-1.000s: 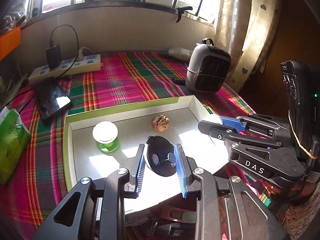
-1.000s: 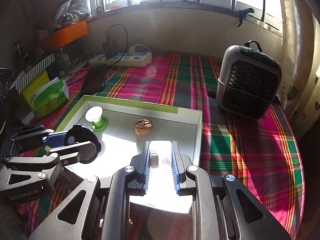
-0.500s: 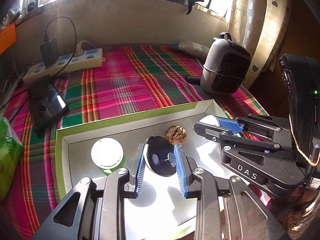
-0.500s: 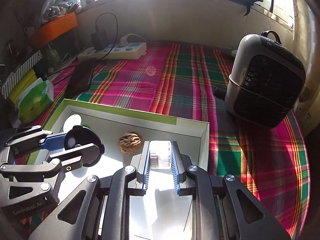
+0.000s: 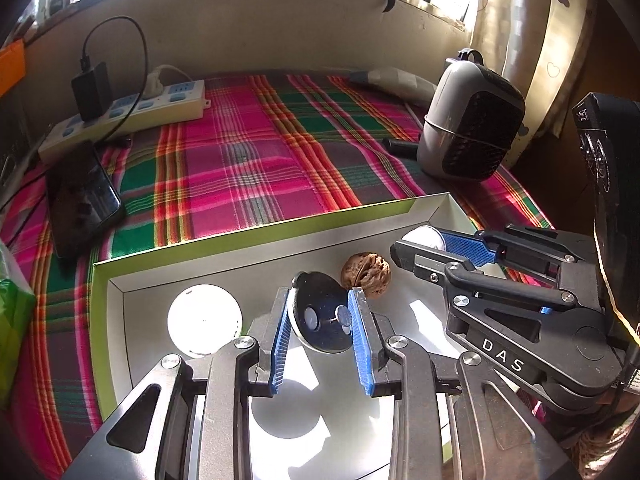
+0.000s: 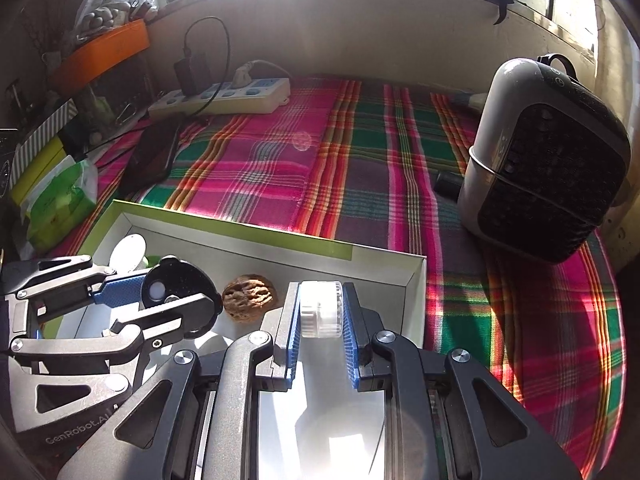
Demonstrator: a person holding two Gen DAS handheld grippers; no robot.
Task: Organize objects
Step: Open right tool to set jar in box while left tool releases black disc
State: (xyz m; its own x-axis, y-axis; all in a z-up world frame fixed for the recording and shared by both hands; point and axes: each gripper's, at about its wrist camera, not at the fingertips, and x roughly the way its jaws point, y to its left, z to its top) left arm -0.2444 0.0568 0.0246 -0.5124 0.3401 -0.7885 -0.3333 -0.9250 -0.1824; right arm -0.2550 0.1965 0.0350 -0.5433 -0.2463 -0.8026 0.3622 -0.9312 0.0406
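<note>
We hold a black disc point(image 5: 320, 316) in the left tool point(image 5: 322, 322) and a white cap point(image 6: 320, 308) in the right tool point(image 6: 320, 316), both over the box point(image 6: 414, 292); the walnut point(image 5: 366, 274) lies just ahead between them

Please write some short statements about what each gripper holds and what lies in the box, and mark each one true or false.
1. The left gripper is shut on a black disc. True.
2. The right gripper is open and holds nothing. False: it is shut on a small white cylindrical container.
3. A walnut lies inside the white box. True.
4. The walnut is held between the fingers of the left gripper. False: it lies free on the box floor, beside the black disc.
5. The grey heater stands inside the white box. False: it stands outside the box, on the plaid cloth.
</note>
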